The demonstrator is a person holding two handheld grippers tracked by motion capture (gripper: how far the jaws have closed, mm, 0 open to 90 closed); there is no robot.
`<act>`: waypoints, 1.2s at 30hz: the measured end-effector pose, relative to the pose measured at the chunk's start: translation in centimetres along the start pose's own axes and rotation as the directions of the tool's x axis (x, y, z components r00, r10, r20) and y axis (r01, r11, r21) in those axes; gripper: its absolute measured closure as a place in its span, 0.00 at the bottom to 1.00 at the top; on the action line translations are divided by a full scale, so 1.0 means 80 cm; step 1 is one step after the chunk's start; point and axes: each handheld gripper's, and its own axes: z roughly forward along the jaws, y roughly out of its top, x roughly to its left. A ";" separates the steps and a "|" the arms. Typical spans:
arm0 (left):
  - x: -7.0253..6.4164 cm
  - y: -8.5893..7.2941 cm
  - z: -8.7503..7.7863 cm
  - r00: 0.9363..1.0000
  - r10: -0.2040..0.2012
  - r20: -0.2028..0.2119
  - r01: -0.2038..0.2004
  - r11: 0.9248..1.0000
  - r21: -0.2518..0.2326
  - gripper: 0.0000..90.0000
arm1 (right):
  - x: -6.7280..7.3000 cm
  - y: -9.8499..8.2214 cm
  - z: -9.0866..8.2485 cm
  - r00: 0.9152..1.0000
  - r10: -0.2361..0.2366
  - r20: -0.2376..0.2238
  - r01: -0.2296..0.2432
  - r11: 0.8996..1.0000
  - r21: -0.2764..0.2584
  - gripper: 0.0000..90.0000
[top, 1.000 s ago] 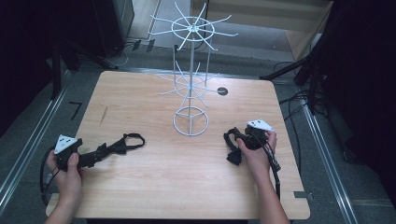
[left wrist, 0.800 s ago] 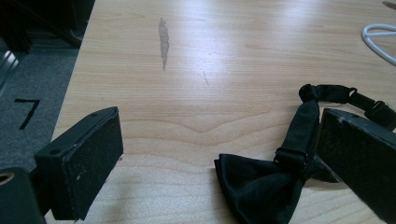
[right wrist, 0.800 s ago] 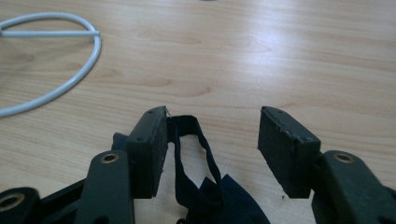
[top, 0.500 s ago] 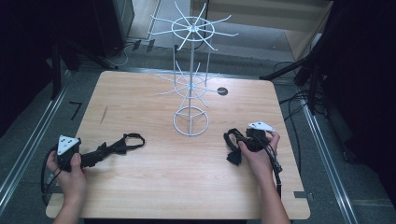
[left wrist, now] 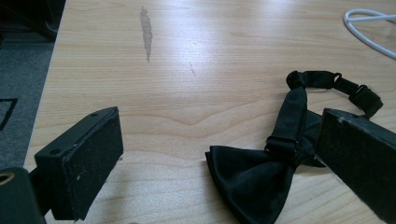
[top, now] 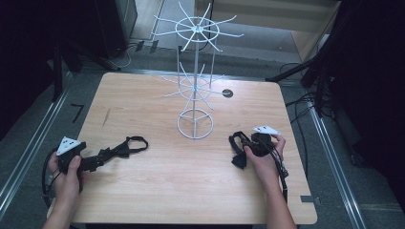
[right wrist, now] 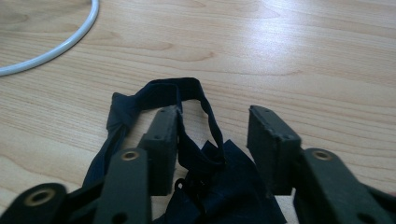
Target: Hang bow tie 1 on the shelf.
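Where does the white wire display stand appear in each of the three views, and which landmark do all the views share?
High view: the white wire display stand rises in the centre of the picture, mostly in its upper half.
Left gripper view: its ring base curves through the top right corner.
Right gripper view: the ring base curves through the top left corner.
Shared landmark: the light wooden table top.
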 end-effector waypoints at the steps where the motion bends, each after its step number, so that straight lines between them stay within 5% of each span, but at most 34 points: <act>1: 0.000 0.000 0.000 1.000 0.000 0.002 0.000 1.000 0.002 0.02 | 0.000 0.000 0.000 1.000 0.001 -0.002 -0.001 1.000 -0.001 0.66; 10: 0.001 0.003 0.005 1.000 0.005 0.000 -0.005 0.999 0.031 0.02 | 0.001 0.002 -0.003 0.999 0.002 -0.033 -0.002 1.000 -0.010 0.98; 26: 0.003 0.005 0.007 1.000 0.010 0.002 -0.010 0.999 0.031 0.02 | 0.008 0.014 -0.025 0.997 0.014 -0.080 -0.026 0.989 -0.146 1.00; 36: 0.005 0.004 0.007 1.000 0.000 0.011 -0.001 1.000 0.029 0.02 | 0.028 0.026 -0.044 0.993 -0.038 -0.111 0.011 0.974 -0.228 1.00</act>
